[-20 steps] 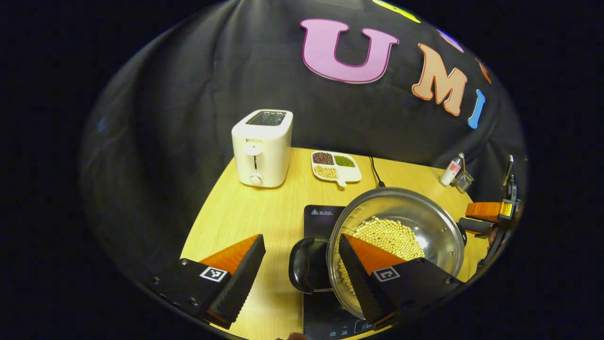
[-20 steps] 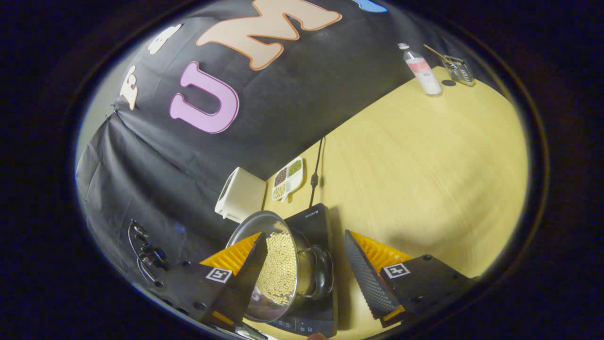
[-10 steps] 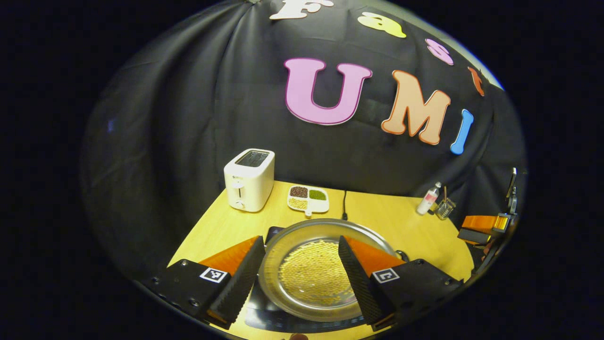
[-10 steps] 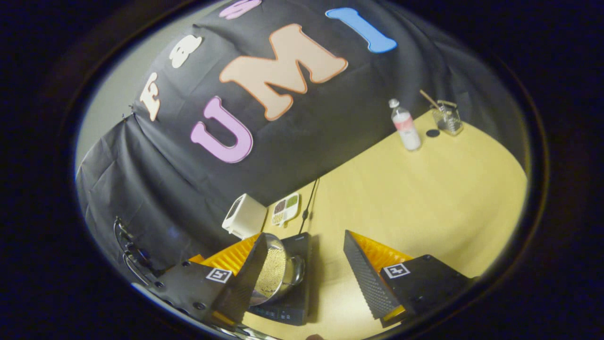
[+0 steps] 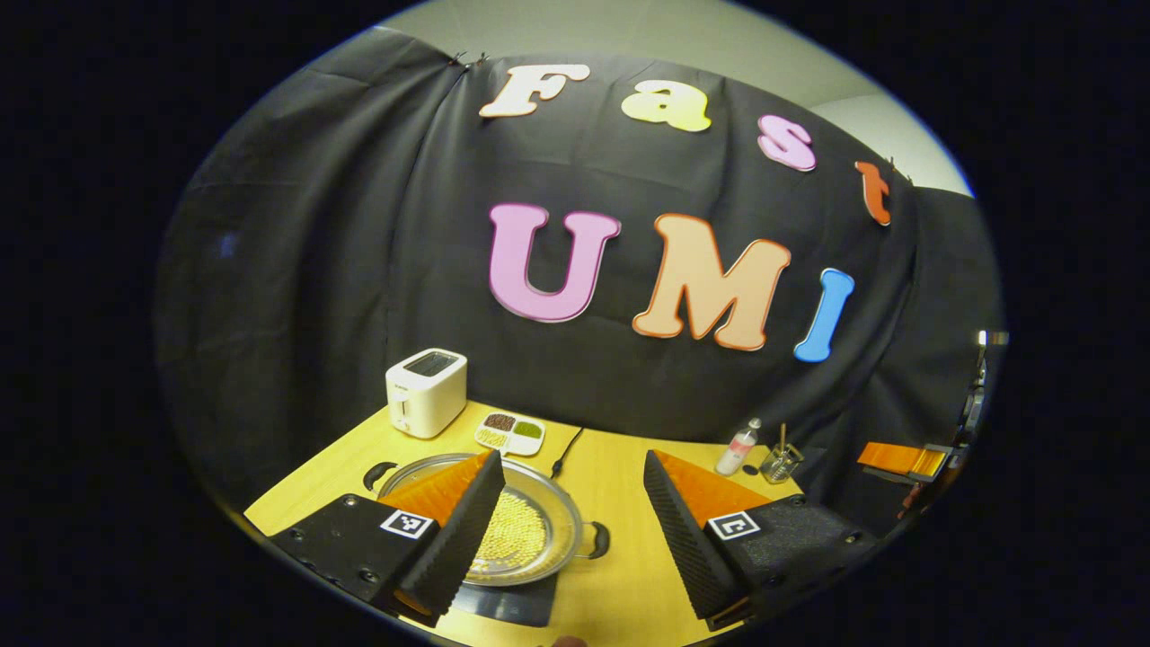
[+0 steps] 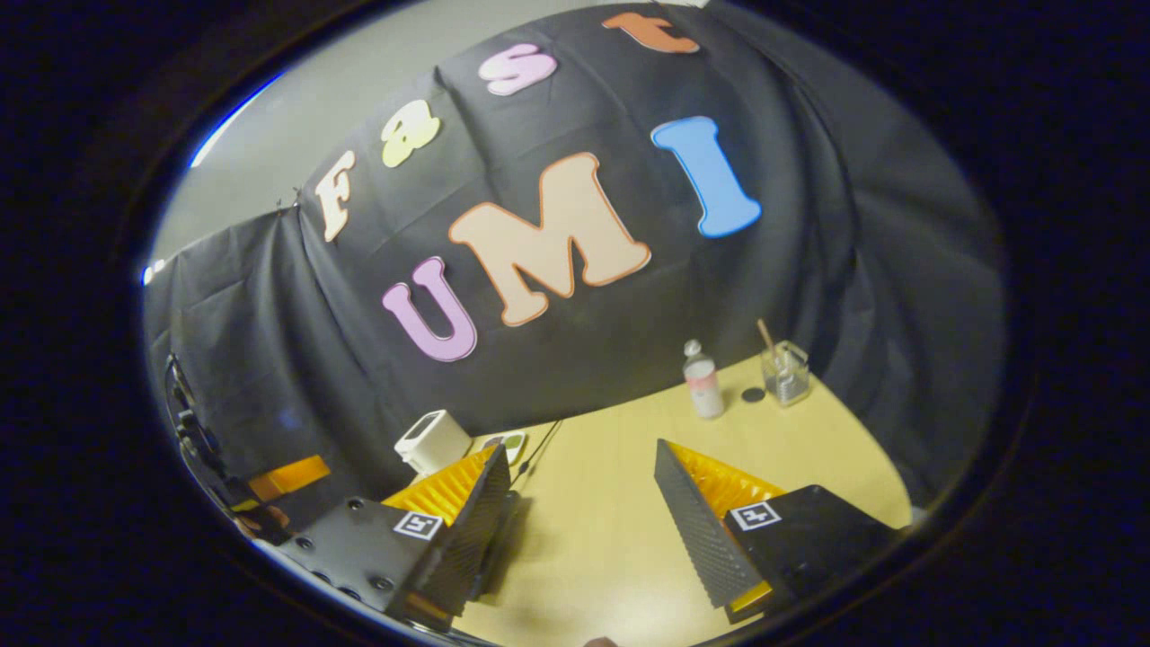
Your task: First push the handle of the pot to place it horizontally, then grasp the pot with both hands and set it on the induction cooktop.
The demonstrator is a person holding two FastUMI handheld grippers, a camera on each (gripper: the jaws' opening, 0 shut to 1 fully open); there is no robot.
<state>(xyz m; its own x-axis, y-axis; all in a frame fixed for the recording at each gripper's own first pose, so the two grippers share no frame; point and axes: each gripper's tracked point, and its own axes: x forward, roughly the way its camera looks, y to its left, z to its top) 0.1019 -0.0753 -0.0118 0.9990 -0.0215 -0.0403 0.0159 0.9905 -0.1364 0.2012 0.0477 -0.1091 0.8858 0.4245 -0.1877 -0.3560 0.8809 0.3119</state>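
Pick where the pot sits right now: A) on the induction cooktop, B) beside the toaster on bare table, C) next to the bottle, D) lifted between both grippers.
A: in the left gripper view the pot rests on the dark induction cooktop, no fingers on it.

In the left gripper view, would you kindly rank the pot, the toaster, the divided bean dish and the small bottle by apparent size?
1. pot, nearest the camera
2. toaster
3. divided bean dish
4. small bottle

The last two look close; the dish's spread seems slightly greater.

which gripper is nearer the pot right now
Left. The left gripper hangs open just above the pot on the cooktop. The right gripper, also open, is off to the pot's side over bare table.
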